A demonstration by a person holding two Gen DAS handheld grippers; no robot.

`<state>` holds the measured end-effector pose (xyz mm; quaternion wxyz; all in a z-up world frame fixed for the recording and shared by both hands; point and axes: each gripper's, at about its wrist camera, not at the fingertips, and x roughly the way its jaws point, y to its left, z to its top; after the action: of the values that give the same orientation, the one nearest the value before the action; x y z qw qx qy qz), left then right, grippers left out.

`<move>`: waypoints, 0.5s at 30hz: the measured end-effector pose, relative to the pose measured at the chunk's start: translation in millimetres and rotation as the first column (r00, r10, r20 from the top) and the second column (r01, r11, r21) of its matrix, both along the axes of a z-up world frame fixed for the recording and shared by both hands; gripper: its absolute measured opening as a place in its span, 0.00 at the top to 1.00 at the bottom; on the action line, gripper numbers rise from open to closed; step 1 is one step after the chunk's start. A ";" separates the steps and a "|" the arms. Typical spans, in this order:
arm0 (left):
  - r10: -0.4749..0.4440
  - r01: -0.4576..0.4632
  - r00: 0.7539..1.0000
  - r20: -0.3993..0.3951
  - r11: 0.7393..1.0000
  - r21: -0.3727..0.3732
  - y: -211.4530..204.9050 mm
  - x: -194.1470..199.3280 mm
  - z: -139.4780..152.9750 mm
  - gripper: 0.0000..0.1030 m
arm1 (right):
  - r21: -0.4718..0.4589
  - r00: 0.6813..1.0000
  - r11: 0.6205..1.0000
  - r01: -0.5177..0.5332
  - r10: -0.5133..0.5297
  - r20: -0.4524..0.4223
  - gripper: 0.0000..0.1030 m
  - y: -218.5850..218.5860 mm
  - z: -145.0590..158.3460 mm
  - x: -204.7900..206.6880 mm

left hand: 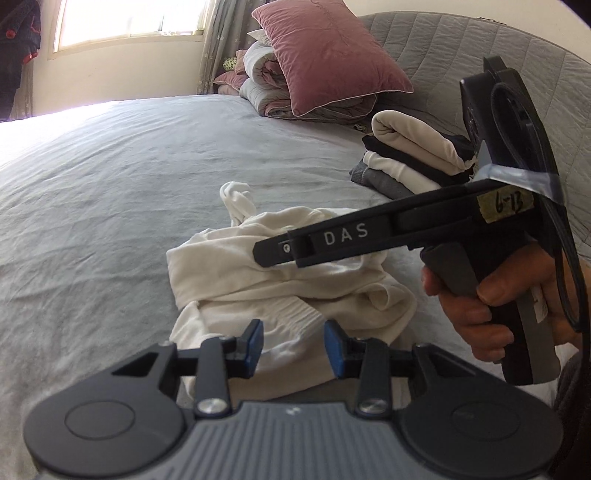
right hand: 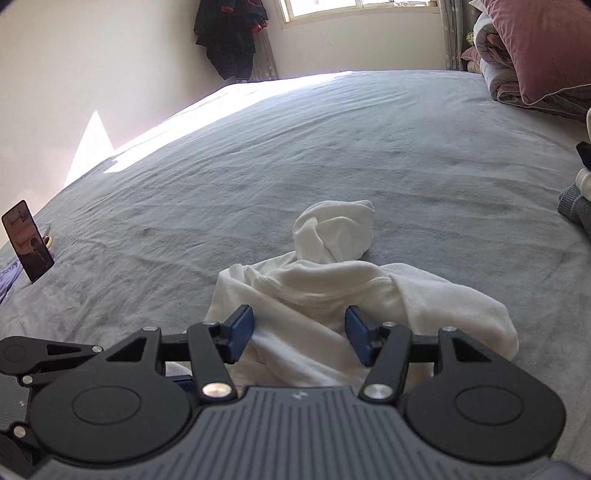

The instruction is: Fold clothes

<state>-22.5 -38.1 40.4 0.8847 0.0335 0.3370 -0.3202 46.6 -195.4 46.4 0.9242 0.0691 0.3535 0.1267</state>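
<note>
Grey cover on bed; window beyond, dark coat hanging. We count one crumpled white garment mid-bed, one folded stack, one pink pillow, one phone. Left gripper jaws partly apart, empty. Right gripper jaws wider apart over garment, gripping nothing.
</note>
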 end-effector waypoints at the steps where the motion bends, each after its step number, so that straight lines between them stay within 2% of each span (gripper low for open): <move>1: -0.002 0.002 1.000 0.003 1.000 0.011 -3.1 0.8 -1.6 0.64 | -0.007 1.000 1.000 -0.004 0.004 0.001 0.50 1.4 -2.1 0.4; 2: -0.003 0.003 1.000 0.006 1.000 0.023 -6.1 1.6 -3.1 0.64 | -0.006 1.000 1.000 -0.014 0.014 0.001 0.78 2.1 -3.1 1.4; 3: 0.000 0.000 1.000 0.004 1.000 0.028 -8.2 3.0 -4.2 0.64 | 0.001 1.000 1.000 -0.010 0.010 -0.006 0.92 1.3 -3.5 2.2; 8: 0.032 -0.032 0.999 0.000 0.998 0.052 -14.0 8.1 -9.0 0.64 | 0.036 0.996 0.998 0.059 -0.061 0.059 0.92 -14.1 11.3 -6.5; 11: 0.051 -0.051 0.999 -0.003 0.997 0.063 -15.3 9.7 -10.6 0.76 | 0.022 0.987 0.994 0.110 -0.112 0.111 0.92 -27.6 24.1 -13.0; 15: 0.079 -0.080 0.997 0.008 0.995 0.054 -8.9 7.1 -6.4 0.82 | -0.031 0.967 0.974 0.225 -0.219 0.133 0.92 -54.0 33.2 -21.9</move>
<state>-15.4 -47.1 34.0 0.8965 0.0450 0.3440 -0.2754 24.7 -249.3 79.6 0.9548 0.0785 0.2862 0.0183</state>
